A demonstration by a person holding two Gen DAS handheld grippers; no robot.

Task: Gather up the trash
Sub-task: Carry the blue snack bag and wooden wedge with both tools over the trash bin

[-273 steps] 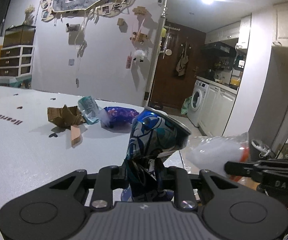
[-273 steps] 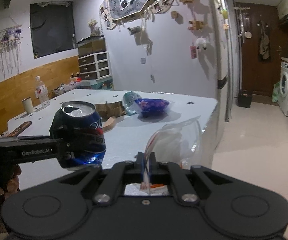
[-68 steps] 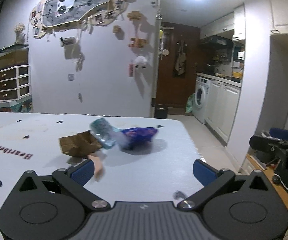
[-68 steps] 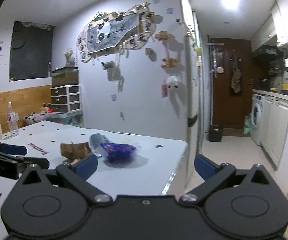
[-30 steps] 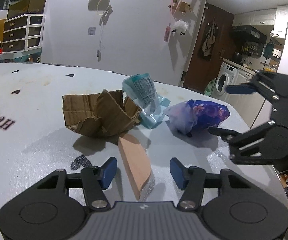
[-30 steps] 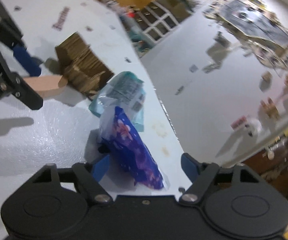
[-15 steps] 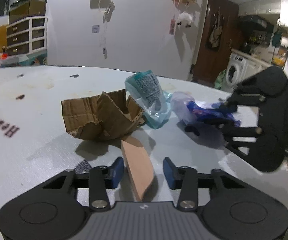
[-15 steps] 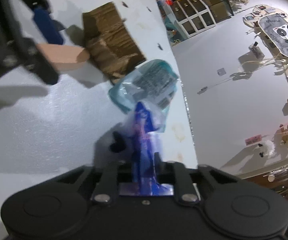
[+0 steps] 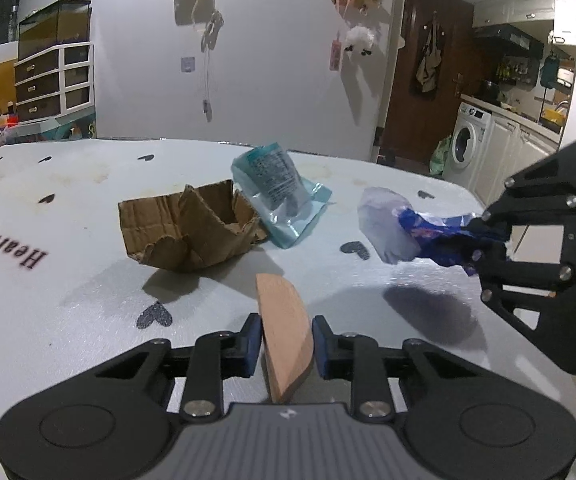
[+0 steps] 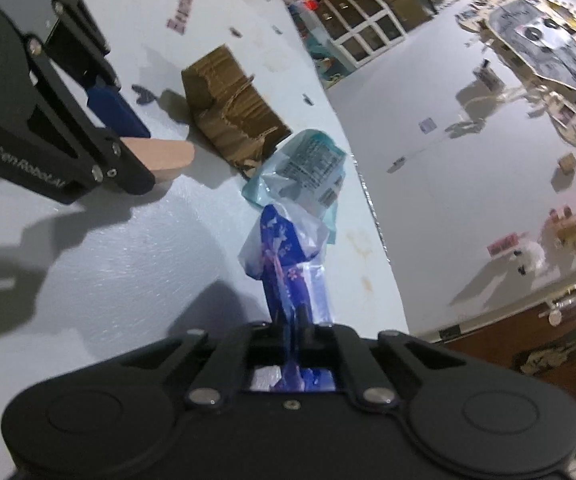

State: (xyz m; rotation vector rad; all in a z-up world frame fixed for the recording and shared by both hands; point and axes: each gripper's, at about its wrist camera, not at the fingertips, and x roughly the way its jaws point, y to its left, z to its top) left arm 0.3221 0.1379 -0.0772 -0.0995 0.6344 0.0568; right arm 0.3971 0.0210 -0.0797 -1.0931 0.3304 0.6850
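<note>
Left gripper point(image 9: 282, 345) closed onto pinkish wooden piece point(image 9: 284, 336), blue pads touching both its faces, piece standing on edge on white table point(image 9: 67, 300). Right gripper point(image 10: 294, 334) clamped tight on blue wrapper point(image 10: 281, 264), wrapper raised off the surface. Ahead of left gripper: torn cardboard point(image 9: 189, 226); just beyond, to its right, teal packet point(image 9: 277, 194). Teal packet directly past right gripper's wrapper.

Your table point(image 9: 67, 312): cardboard scrap point(image 9: 187, 228) far left, teal pouch point(image 9: 277, 196) just right, wooden piece point(image 9: 283, 332) near, wrapper point(image 9: 420, 232) right.
</note>
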